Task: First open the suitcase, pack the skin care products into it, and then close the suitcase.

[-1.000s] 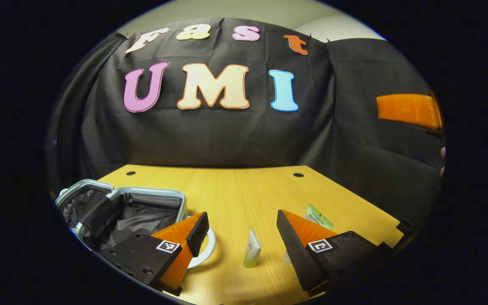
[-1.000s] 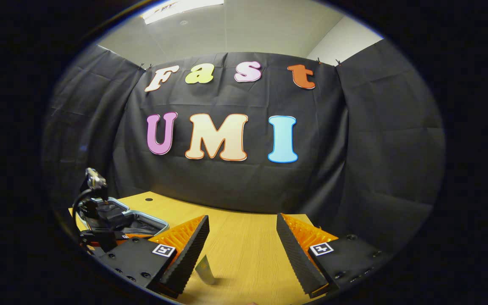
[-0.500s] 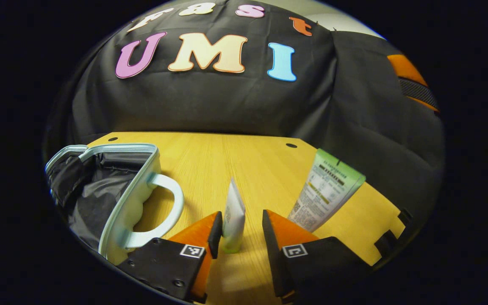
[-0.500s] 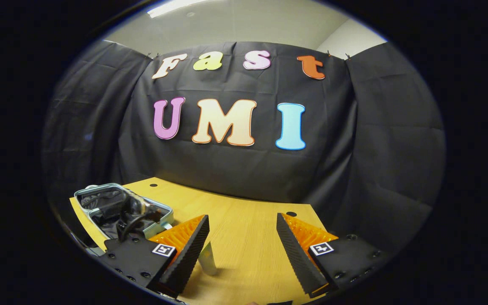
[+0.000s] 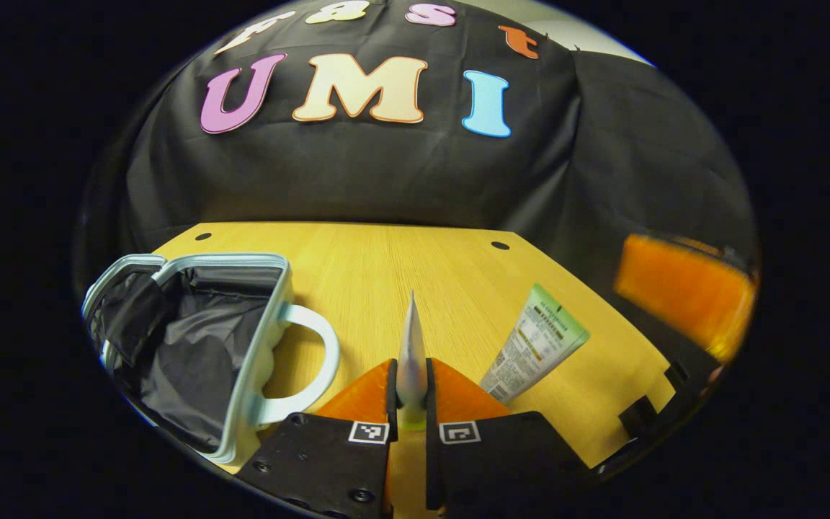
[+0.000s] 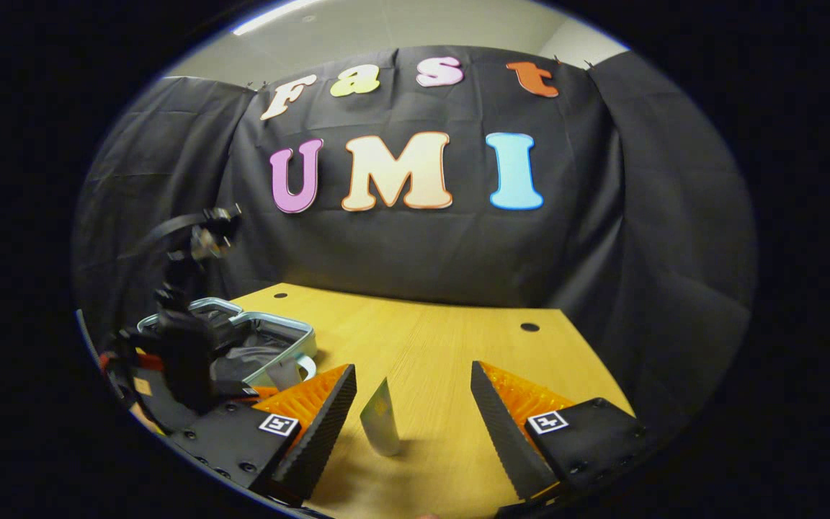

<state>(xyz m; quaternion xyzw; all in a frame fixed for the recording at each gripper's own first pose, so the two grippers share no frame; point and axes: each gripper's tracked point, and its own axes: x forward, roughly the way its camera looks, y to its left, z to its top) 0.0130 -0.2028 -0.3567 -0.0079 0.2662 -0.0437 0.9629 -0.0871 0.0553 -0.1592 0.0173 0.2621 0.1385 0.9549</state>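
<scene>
- Left gripper view: the left gripper sits low over the wooden table; its two fingers are drawn together and clamped on a small pale tube, one finger on each flat side; the tube stands upright, its crimped end pointing up and its greenish cap down between the fingers, just above the tabletop
- To the left lies the open suitcase, pale blue shell with dark lining showing inside; its curved handle points toward the clamped tube and stops just beside the left finger
- To the right a larger green-topped tube stands tilted on the table, leaning away to the right; its lower end is hidden behind the right finger; it is near the small tube but apart from it
- At the far right edge a blurred orange shape shows, too smeared to tell what part it is
- Right gripper view: the right gripper hovers above the table with its fingers wide apart, nothing between the pads; a tube stands on the wood inside the gap, nearer the left finger, touching neither
- Farther left the open suitcase shows again, partly covered by the other gripper's dark body with a cable looping above it
</scene>
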